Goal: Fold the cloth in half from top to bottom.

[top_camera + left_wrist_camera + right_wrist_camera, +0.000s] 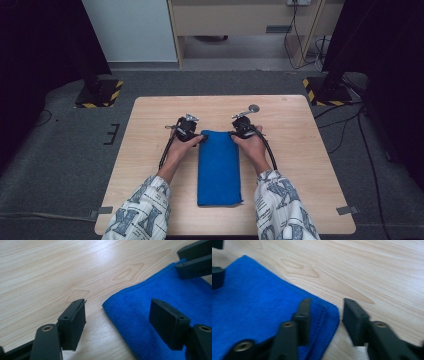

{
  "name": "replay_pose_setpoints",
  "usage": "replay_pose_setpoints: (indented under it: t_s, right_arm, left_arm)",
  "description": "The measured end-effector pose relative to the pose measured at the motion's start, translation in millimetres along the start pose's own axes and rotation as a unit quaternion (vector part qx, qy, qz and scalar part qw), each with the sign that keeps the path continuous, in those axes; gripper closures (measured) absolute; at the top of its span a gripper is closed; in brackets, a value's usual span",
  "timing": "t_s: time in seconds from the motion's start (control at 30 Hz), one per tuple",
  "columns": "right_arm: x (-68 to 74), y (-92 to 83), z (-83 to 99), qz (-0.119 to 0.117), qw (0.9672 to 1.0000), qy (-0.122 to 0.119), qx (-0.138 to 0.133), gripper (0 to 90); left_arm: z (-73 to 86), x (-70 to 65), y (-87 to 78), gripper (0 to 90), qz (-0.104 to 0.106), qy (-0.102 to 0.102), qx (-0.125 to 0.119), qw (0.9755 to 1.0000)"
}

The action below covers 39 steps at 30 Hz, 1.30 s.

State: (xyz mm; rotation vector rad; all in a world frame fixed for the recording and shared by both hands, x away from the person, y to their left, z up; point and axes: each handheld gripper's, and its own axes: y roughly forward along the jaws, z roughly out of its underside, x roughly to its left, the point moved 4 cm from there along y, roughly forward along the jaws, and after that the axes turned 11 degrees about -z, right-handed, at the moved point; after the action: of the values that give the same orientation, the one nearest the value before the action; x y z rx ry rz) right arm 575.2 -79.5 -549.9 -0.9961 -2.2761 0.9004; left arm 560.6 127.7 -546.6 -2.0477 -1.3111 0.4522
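Two grippers are set at the far corners of a folded blue towel [219, 167] on the table [150, 115] in the high view, left gripper [200, 138] and right gripper [234, 133] placed so both corners can be taken together. In the left gripper view, open jaws straddle the towel's corner [150, 322], nothing gripped. In the right gripper view, partly open jaws straddle the other corner [262, 305]; no pinch is seen.

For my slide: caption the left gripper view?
Open left gripper straddling the corner of a folded blue cloth on a wooden table.

Blue cloth [219, 167], black fingers [75, 323], light wood table [300, 150].
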Motion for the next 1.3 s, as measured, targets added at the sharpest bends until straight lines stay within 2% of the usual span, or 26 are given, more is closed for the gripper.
replay_pose_setpoints:
  t_s: [0.13, 0.2, 0.3, 0.43, 0.53, 0.6, 0.77, 1.07, 1.3]
  right_arm:
    - [-2.8, 2.2, 1.2, -0.008, 0.9998, 0.017, -0.001, 51.8]
    - [-2.9, 3.3, 2.0, -0.011, 0.9999, 0.012, 0.000, 53.2]
    - [-2.9, 3.4, 1.7, -0.019, 0.9997, 0.013, -0.003, 59.9]
    - [-3.7, 2.8, 2.0, -0.030, 0.9994, 0.017, -0.005, 73.2]
    - [-2.2, 2.9, 2.6, -0.040, 0.9990, 0.019, -0.005, 81.2]
    - [-1.3, 3.0, 3.2, -0.046, 0.9986, 0.025, -0.010, 84.3]
    - [1.9, 0.1, 2.3, -0.041, 0.9990, 0.008, -0.013, 85.7]
    - [5.6, -13.2, 3.6, -0.048, 0.9984, 0.004, -0.031, 86.2]
    - [8.7, -21.6, -0.9, -0.051, 0.9979, -0.001, -0.041, 86.6]
  left_arm:
    - [2.6, 2.8, 3.3, 31.4, -0.008, 0.000, 0.006, 0.9999]
    - [3.2, 3.8, 4.6, 32.8, -0.011, -0.001, 0.006, 0.9999]
    - [3.7, 4.9, 6.2, 35.4, -0.011, -0.002, 0.006, 0.9999]
    - [5.4, 4.1, 9.4, 40.1, -0.010, 0.001, 0.013, 0.9999]
    - [4.6, -0.2, 10.5, 43.6, 0.002, -0.002, 0.011, 0.9999]
    - [4.0, -3.5, 10.5, 45.8, 0.001, 0.011, 0.012, 0.9999]
    - [2.8, -7.2, 9.7, 60.6, 0.010, 0.015, 0.014, 0.9997]
    - [-1.2, -7.2, 6.7, 84.1, 0.029, 0.001, -0.004, 0.9996]
    - [-5.8, -7.9, -0.7, 87.1, 0.030, 0.002, -0.015, 0.9994]
